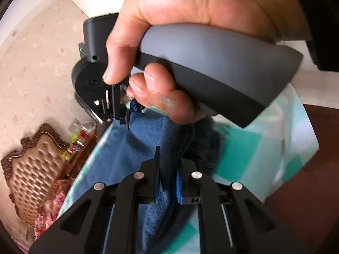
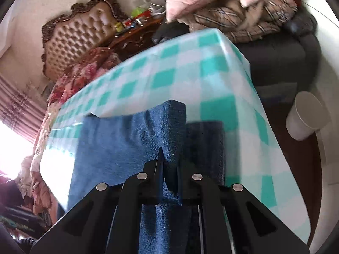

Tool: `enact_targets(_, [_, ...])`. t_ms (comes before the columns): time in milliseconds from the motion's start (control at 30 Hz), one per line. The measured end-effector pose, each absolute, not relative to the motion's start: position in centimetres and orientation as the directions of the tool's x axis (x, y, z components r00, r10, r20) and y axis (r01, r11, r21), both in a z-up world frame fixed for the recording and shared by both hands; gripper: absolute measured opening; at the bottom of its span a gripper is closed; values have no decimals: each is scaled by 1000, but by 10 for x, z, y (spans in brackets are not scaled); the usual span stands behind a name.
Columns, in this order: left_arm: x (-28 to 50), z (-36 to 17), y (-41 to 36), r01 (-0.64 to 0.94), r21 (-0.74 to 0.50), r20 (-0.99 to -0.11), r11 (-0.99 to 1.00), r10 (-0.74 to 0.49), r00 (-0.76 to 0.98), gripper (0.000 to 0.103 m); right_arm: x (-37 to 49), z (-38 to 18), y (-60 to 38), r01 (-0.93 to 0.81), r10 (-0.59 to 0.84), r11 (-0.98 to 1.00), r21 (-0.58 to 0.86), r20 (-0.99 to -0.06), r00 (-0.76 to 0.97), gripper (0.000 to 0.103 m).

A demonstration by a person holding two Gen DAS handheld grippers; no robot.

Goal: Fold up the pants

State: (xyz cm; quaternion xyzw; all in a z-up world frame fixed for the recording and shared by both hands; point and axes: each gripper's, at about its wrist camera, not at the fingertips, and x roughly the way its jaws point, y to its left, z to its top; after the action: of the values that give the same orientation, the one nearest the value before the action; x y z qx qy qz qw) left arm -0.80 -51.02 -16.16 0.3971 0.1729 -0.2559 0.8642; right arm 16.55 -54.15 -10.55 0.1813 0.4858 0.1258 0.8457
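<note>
The counter [image 2: 190, 67], under a teal-and-white checked cloth, stretches ahead of the right hand-held gripper [image 2: 169, 169] and past its right side, where the cloth hangs over the edge. The blue denim pants [image 2: 118, 139] lie on it directly in front of that hand-held gripper and to its left, with a darker folded layer to its right. A raised fold of denim runs between the jaws, which are pressed together on it.

The left hand-held gripper [image 1: 168, 169] likewise pinches the pants [image 1: 146, 135], its jaws nearly together on a ridge of blue cloth.

Only the right wrist view shows the white paper cup [image 2: 305, 116], well off to the right of the right hand-held gripper beyond the counter's edge, tilted; its contents cannot be made out. That view also shows the heap of pink cushions and plaid blankets [image 2: 239, 6] far ahead on a dark sofa [image 2: 281, 61].

Only the left wrist view shows the right hand [image 1: 190, 21], wrapped around the grey handle of the right hand-held gripper [image 1: 121, 120], just above and ahead of the left hand-held gripper.

Both views show the tufted headboard [image 2: 78, 38] far ahead to the left.
</note>
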Motion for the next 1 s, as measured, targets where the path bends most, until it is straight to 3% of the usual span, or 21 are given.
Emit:
enact_targets(100, [-9,-163,-509,598,578,-512,556,-324,796,11,155,-111,-551,-21,412,881,472,-746,523,9])
enact_targets(333, [-13,-162,-504,606,570,-508,554,-341,791,11,145,-96,-548,-22,367,903,428,-745,556,9])
enact_targets(367, [-13,-164,-503,608,571,-512,551,-340,789,12,147,-100,-549,-8,360,905,426,-754,549,14])
enact_targets(400, [-13,-164,-502,608,571,-511,551,-341,789,12,148,-108,-552,25,333,912,409,-774,539,32])
enact_targets(433, [-14,-164,-502,611,565,-513,555,-344,787,12,148,-111,-554,47,307,918,393,-782,542,40])
enact_targets(467, [-14,-163,-501,616,556,-517,558,-348,782,13,146,-111,-555,61,287,923,381,-784,551,44])
enact_targets(567, [-8,-160,-497,631,519,-533,577,-358,767,21,140,-107,-553,66,235,941,331,-784,575,44])
enact_targets(667, [-5,-149,-483,677,419,-566,605,-409,716,27,135,-107,-546,65,164,966,249,-790,590,42])
enact_targets(700, [-6,-141,-470,692,367,-568,622,-439,696,35,134,-107,-543,65,143,972,224,-791,595,42])
enact_targets(767, [-4,-128,-447,705,289,-565,648,-479,672,42,131,-107,-541,68,113,979,193,-785,609,42])
enact_targets(900, [22,-94,-402,665,121,-553,737,-506,662,42,128,-105,-538,90,68,984,156,-784,617,43])
enact_targets(1000, [78,-64,-380,593,-23,-544,805,-508,668,36,113,-92,-528,162,-59,985,57,-775,629,44])
